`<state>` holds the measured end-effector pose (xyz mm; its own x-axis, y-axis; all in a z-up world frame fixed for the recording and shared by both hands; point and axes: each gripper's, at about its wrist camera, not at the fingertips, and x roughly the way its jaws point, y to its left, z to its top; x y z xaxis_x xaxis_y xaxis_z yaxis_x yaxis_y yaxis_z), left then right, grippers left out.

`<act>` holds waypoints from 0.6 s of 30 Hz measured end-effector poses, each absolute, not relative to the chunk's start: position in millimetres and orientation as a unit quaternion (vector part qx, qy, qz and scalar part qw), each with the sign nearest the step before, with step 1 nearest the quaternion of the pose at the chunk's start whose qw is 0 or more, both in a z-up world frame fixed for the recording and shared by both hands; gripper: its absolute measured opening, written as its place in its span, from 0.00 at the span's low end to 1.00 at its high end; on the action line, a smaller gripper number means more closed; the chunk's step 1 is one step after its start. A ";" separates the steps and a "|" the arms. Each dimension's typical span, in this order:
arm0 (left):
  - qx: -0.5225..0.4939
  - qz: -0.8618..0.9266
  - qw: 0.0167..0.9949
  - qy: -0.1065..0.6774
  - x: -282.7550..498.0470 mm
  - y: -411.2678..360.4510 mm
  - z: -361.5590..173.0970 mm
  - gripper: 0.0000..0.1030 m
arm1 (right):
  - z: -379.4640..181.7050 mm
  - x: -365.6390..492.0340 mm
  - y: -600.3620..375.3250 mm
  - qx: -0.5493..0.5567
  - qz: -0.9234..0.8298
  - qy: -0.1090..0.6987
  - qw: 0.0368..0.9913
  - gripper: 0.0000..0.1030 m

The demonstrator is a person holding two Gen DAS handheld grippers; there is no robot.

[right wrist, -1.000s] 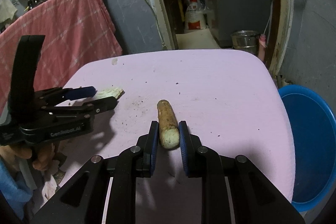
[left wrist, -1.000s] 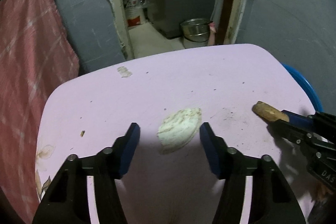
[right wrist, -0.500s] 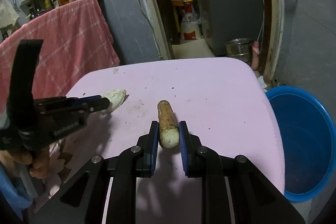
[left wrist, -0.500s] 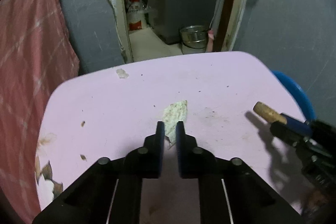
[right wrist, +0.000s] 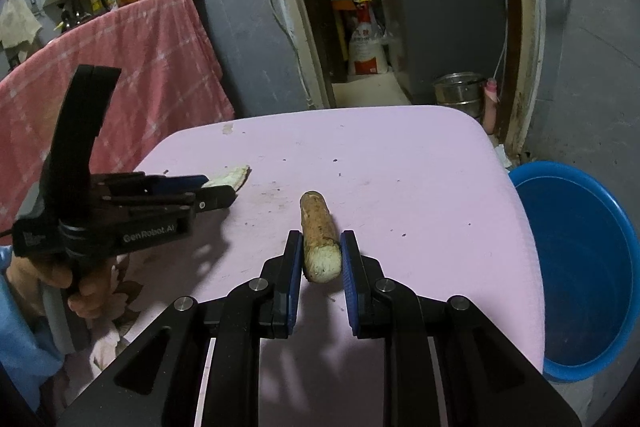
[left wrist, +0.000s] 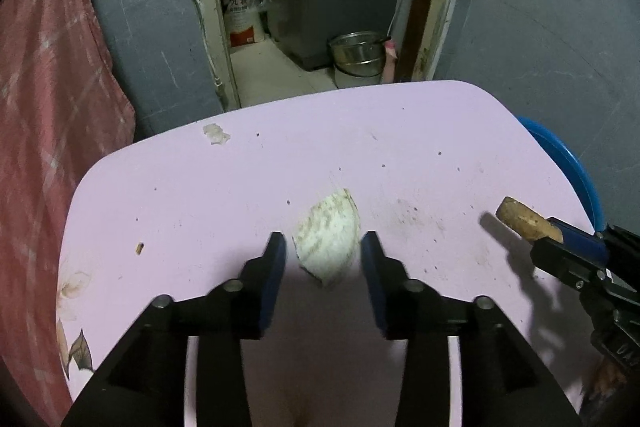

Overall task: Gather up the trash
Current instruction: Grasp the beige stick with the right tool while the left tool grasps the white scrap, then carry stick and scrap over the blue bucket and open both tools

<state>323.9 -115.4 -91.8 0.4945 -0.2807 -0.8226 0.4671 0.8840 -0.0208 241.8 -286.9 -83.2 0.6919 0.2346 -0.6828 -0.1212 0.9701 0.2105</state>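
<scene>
A blue tub (right wrist: 576, 267) stands on the floor just beside the right edge of the pink bench (right wrist: 400, 155); the part of its inside that shows holds nothing visible, and its near rim is cut off behind the bench edge. In the left wrist view only a sliver of its rim shows. Beyond the doorway a steel pot (right wrist: 458, 93) sits on the floor, its contents not visible.

The right claw (right wrist: 320, 255) is clenched on a brown, stubby root-like scrap (right wrist: 318, 231), its pale cut end between the blue pads and the rest pointing away over the bench. What the scrap is cannot be told exactly.

The left claw (left wrist: 324, 251) has just been opening; its pads stand apart either side of a pale, curved peel or husk piece (left wrist: 328, 235) that lies on the bench, not pressed. In the right wrist view the claw hides most of that piece. A small white crumb (left wrist: 216, 134) lies near the far bench edge, and a tiny brown fleck (left wrist: 139, 248) near the left edge, too small to identify.
</scene>
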 end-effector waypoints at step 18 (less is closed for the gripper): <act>0.044 -0.228 0.848 0.476 309.0 -109.5 -82.0 0.27 | -80.2 233.4 -290.8 0.088 0.097 0.372 0.919 0.16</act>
<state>309.0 -109.5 -82.0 0.4432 -0.3448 -0.8274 0.4286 0.8922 -0.1422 233.4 -290.8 -80.2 0.7042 0.2429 -0.6671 -0.1126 0.9660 0.2329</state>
